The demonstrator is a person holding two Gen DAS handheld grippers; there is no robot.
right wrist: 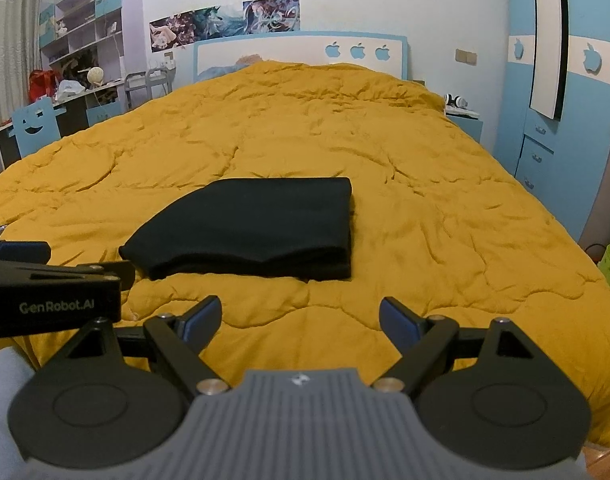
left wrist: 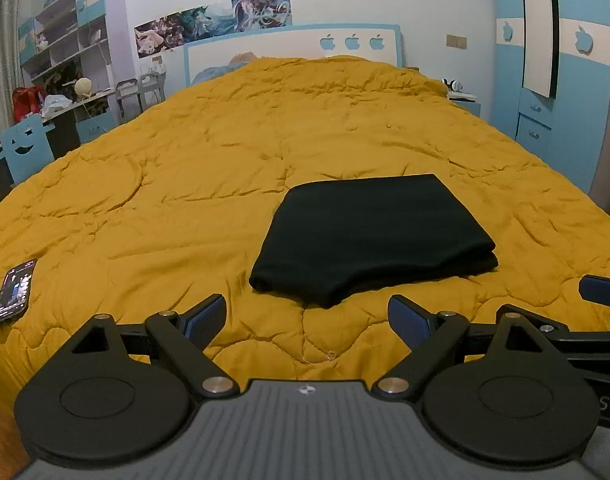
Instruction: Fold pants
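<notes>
I am holding my left gripper (left wrist: 307,320) and right gripper (right wrist: 299,318) side by side just short of the folded black pants (left wrist: 369,236), which are lying flat on the mustard quilt (left wrist: 209,152) (a phone (left wrist: 13,291) is resting off to the left). Both sets of jaws are gaping wide, gripping nothing.

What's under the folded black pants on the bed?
The pants lie flat on the yellow quilt, which shows all around them. The patch of quilt beneath is covered, so anything there is hidden. Nothing lies on top.
</notes>
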